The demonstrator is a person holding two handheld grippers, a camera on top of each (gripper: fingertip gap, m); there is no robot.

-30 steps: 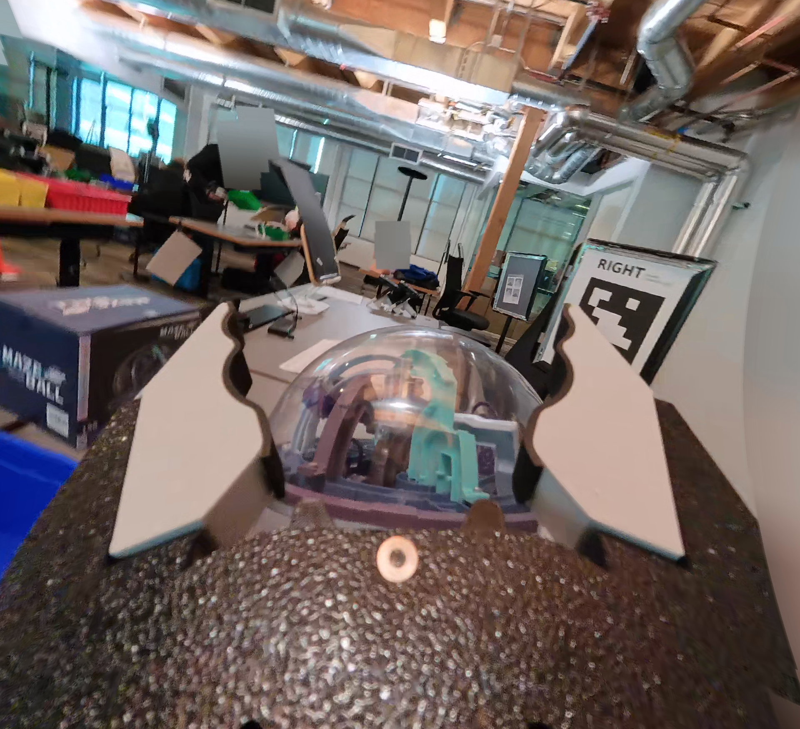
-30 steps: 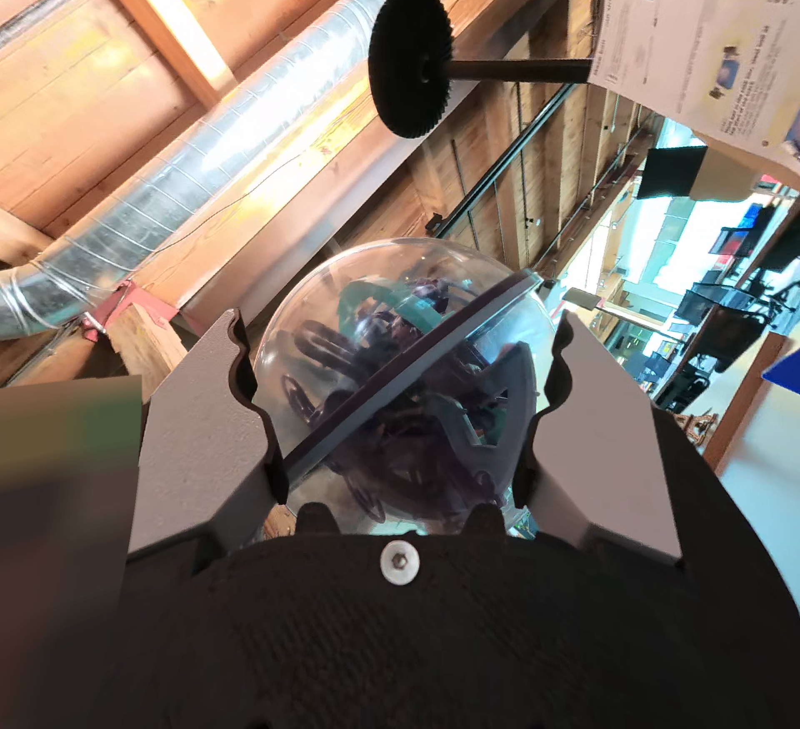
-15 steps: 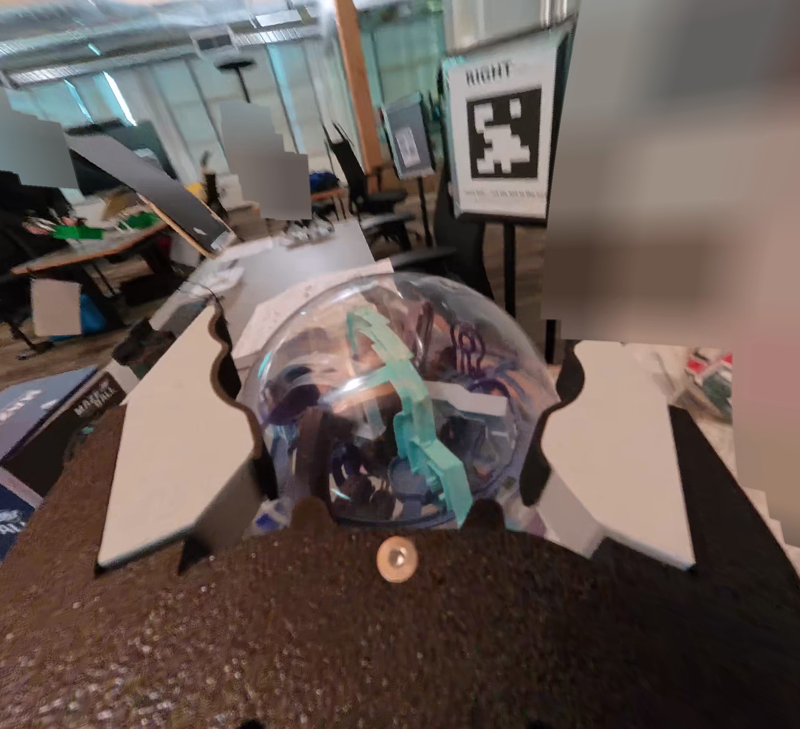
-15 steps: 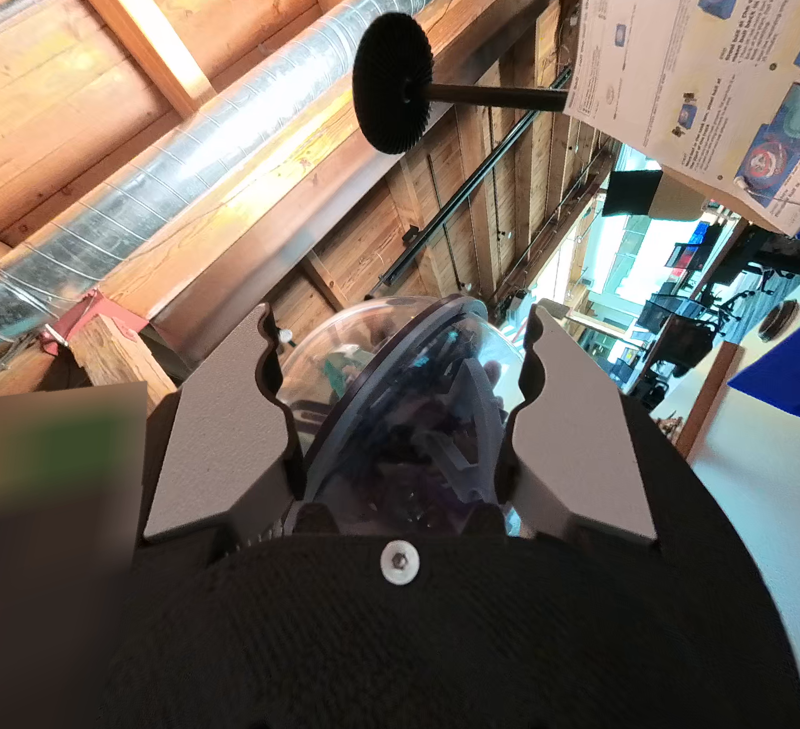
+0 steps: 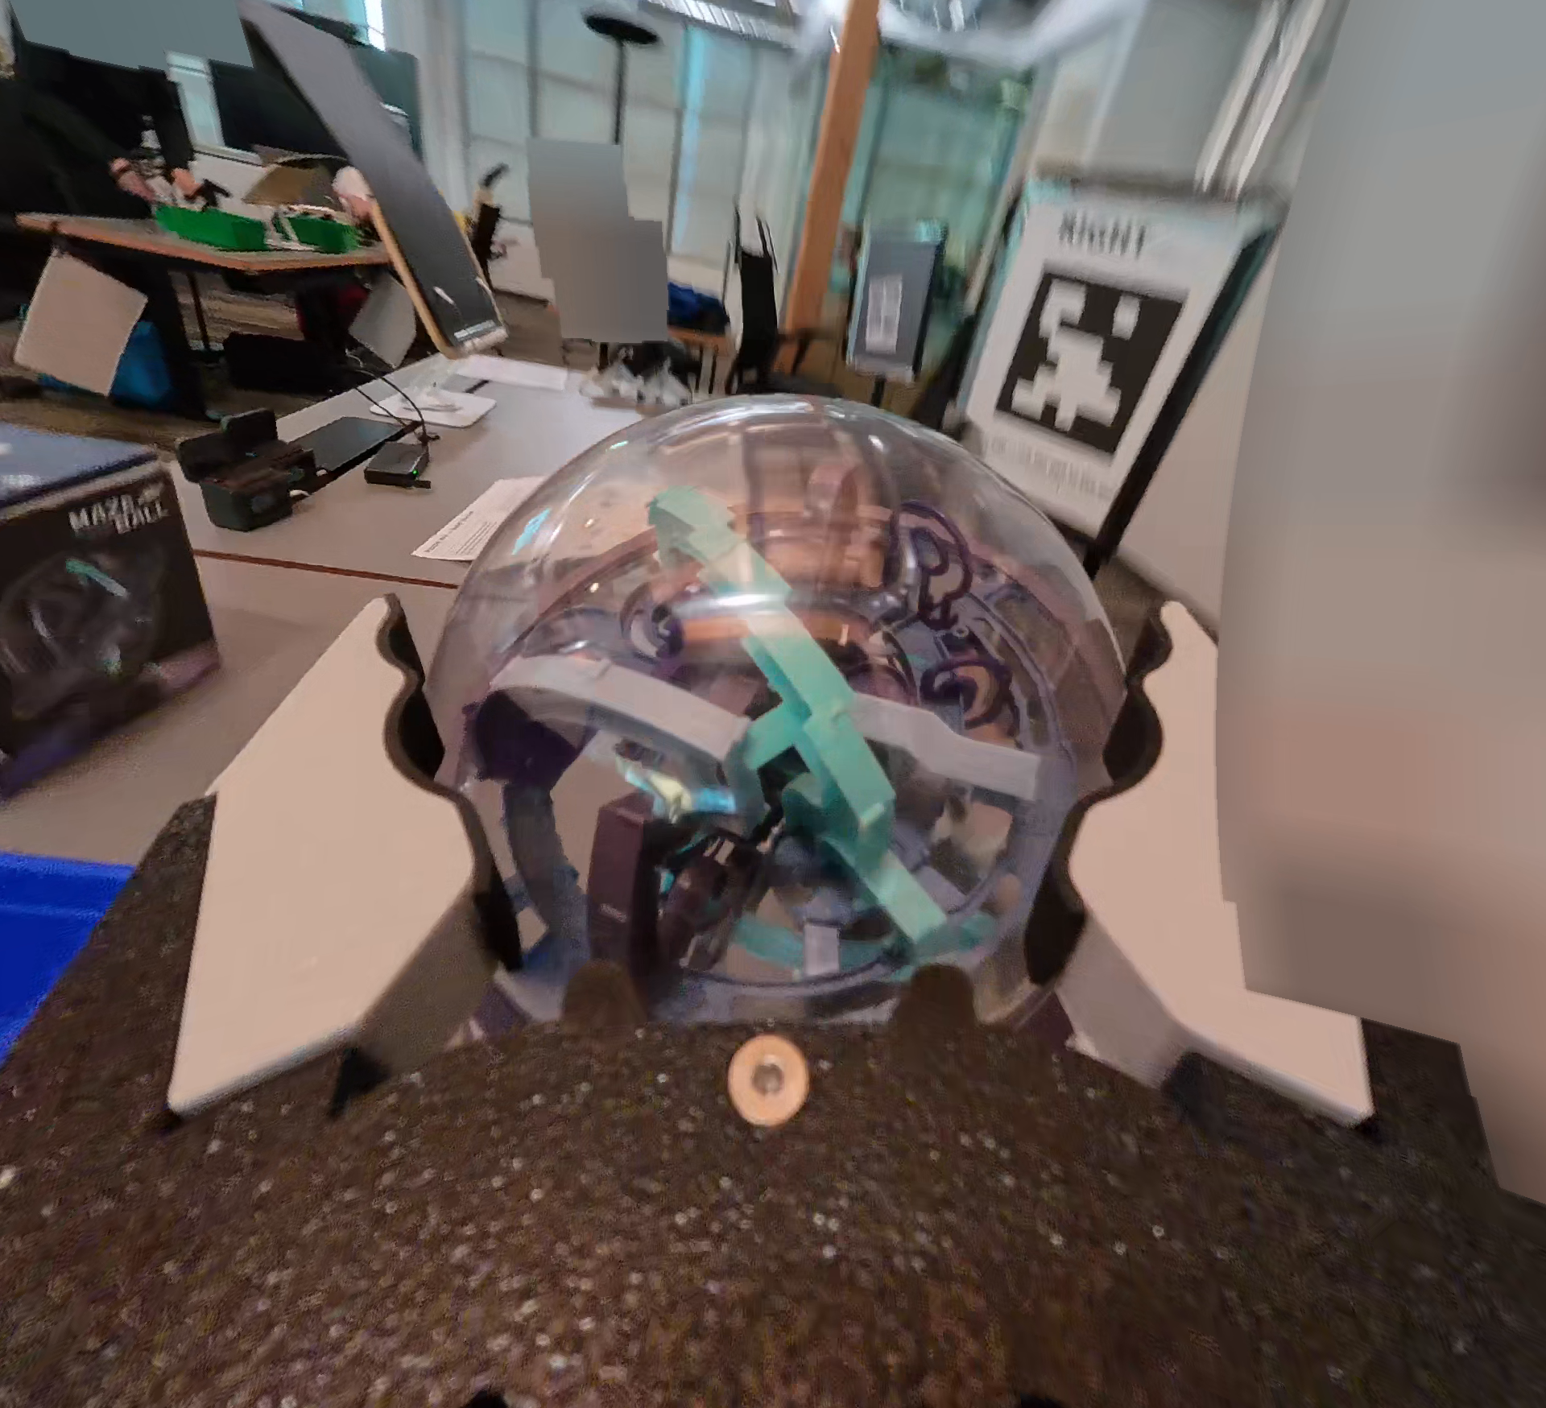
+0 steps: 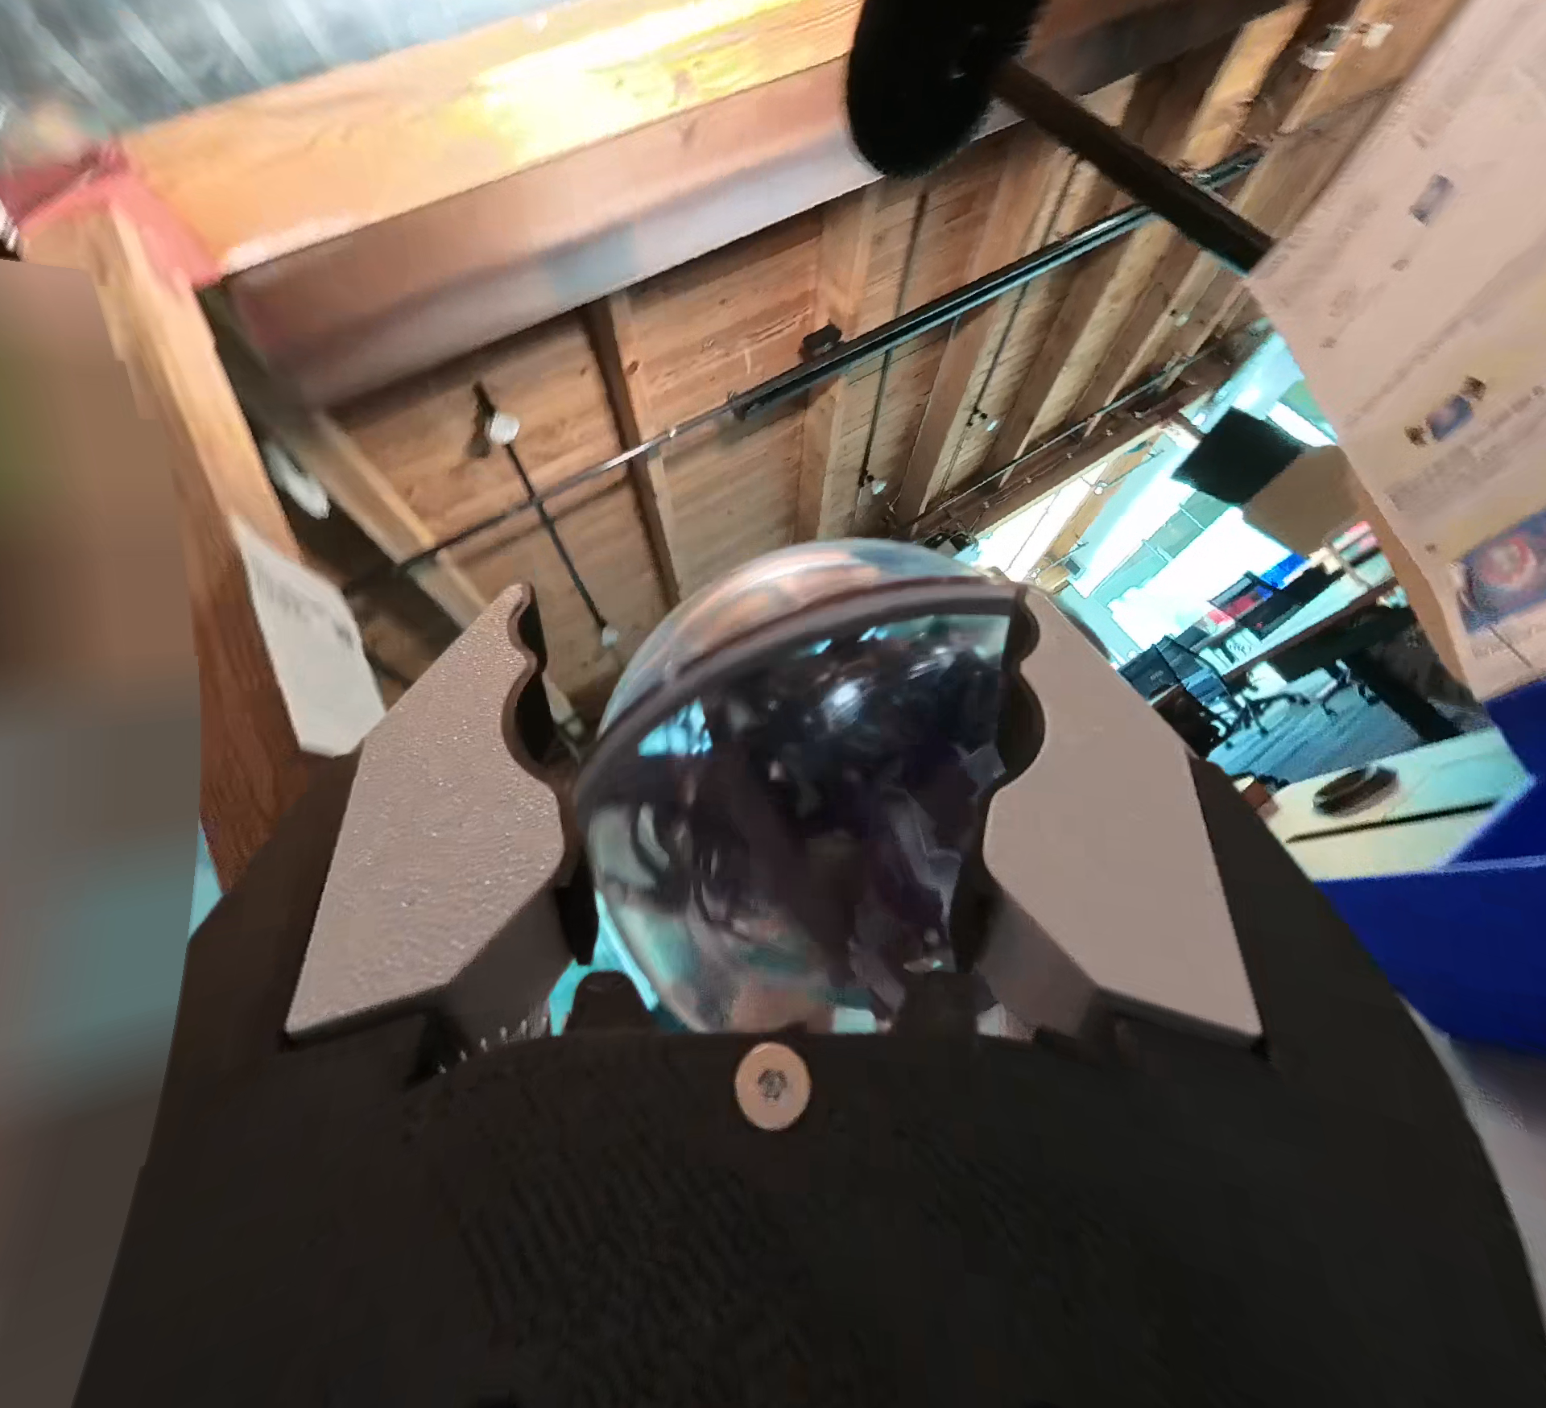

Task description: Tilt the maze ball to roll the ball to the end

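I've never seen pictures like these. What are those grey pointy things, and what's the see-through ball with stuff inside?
Those grey things are the fingers of two claws that a person holds, one in each hand. Each claw has a camera looking along its fingers, so you get two pictures. Both grip the same maze ball, a clear ball with little tracks inside. The left claw looks across a grey table with a dark box on it. The right claw points up toward the wooden ceiling.
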